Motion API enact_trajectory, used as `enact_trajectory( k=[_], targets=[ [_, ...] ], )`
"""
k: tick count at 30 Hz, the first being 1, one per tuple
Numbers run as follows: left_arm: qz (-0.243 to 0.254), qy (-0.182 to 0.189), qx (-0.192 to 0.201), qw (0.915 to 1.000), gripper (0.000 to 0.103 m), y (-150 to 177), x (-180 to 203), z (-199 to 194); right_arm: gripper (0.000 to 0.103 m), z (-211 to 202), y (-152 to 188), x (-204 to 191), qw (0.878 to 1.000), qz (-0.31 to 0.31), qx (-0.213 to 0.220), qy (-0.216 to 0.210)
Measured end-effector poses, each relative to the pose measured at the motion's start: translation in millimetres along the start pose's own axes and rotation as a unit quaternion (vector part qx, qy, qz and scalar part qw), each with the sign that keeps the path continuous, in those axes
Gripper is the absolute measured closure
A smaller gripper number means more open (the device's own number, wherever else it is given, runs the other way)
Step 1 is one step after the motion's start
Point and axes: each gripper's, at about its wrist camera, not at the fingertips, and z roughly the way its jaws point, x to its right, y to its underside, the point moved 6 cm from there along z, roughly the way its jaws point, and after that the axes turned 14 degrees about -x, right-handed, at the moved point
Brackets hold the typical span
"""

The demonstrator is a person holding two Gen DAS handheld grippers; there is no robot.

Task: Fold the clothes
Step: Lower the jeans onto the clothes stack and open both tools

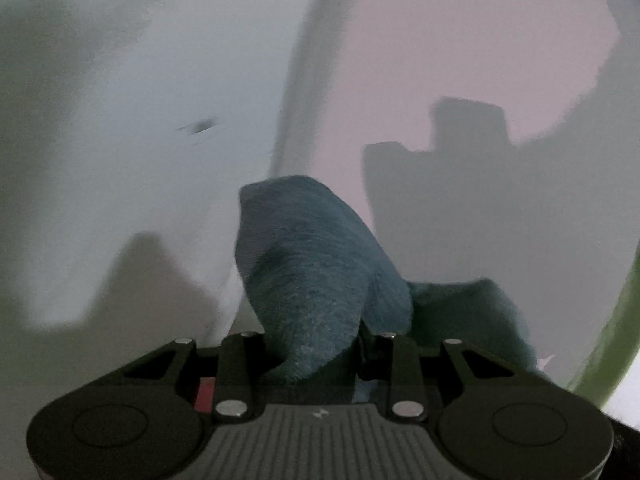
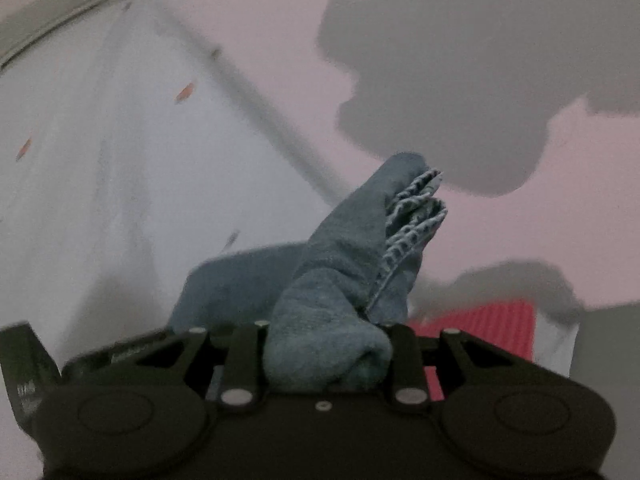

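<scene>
A blue-green terry cloth point(image 1: 316, 268) is bunched between the jaws of my left gripper point(image 1: 316, 344), which is shut on it; the cloth stands up in front of the lens and hides the fingertips. More of it trails to the right point(image 1: 472, 312). In the right wrist view the same kind of blue cloth point(image 2: 344, 280), with a stitched hem edge point(image 2: 416, 216), is pinched in my right gripper point(image 2: 324, 340), which is shut on it. Both grippers hold the cloth up in the air, facing walls.
Both views face a room corner where a grey-white wall point(image 1: 140, 120) meets a pinkish wall point(image 1: 460, 40). Gripper shadows fall on the pink wall point(image 2: 460, 80). A red ribbed surface point(image 2: 488, 324) lies low right. A green strip point(image 1: 616, 332) runs along the right edge.
</scene>
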Motion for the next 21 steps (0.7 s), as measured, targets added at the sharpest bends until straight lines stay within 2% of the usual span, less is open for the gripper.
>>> enact_trajectory(
  k=[1, 3, 4, 5, 6, 8, 10, 11, 13, 14, 16, 18, 21],
  targets=[
    [0.016, -0.006, -0.01, 0.9998, 0.062, -10.4, 1.1, 27.9, 0.071, 10.1, -6.4, 12.2, 1.0, 0.013, 0.006, 0.01],
    [0.029, -0.04, -0.052, 0.9975, 0.046, -14.5, -10.5, 97.3, 0.048, 40.1, -0.9, 48.3, 0.998, 0.044, -0.017, 0.052],
    [0.03, -0.066, -0.069, 0.995, 0.044, -9.6, -19.6, 124.9, 0.025, 56.3, 4.7, 67.9, 0.995, 0.06, -0.034, 0.076],
    [0.03, -0.098, -0.089, 0.9907, 0.045, 0.6, -31.8, 152.1, 0.02, 72.0, 15.5, 89.3, 0.99, 0.068, -0.056, 0.106],
    [0.026, -0.128, -0.114, 0.9849, 0.045, 13.9, -44.8, 174.4, 0.021, 85.1, 30.3, 109.1, 0.984, 0.062, -0.088, 0.142],
    [-0.015, -0.125, -0.146, 0.9812, 0.045, 41.9, -64.2, 192.0, 0.02, 102.0, 57.8, 141.3, 0.967, 0.038, -0.152, 0.201],
    [-0.051, -0.102, -0.158, 0.9808, 0.044, 66.8, -72.6, 191.0, 0.019, 106.5, 80.7, 165.9, 0.951, 0.016, -0.2, 0.234],
    [-0.058, -0.101, -0.162, 0.9798, 0.043, 79.4, -73.9, 186.7, 0.018, 106.1, 89.6, 175.2, 0.945, 0.006, -0.217, 0.243],
    [-0.055, -0.127, -0.167, 0.9762, 0.041, 98.1, -73.3, 175.7, 0.009, 103.2, 98.6, 182.2, 0.941, -0.011, -0.235, 0.243],
    [-0.06, -0.135, -0.168, 0.9746, 0.039, 102.7, -72.3, 169.8, 0.009, 102.6, 100.9, 181.9, 0.939, -0.023, -0.243, 0.241],
    [-0.073, -0.145, -0.171, 0.9718, 0.038, 109.2, -69.7, 156.9, 0.008, 101.6, 102.8, 175.7, 0.938, -0.053, -0.252, 0.232],
    [-0.098, -0.15, -0.165, 0.9699, 0.031, 113.2, -71.4, 136.5, 0.003, 102.1, 102.6, 163.6, 0.94, -0.081, -0.25, 0.219],
    [-0.136, -0.149, -0.145, 0.9687, 0.028, 113.6, -65.7, 93.7, 0.001, 92.2, 94.7, 138.9, 0.946, -0.12, -0.224, 0.203]
  ],
)
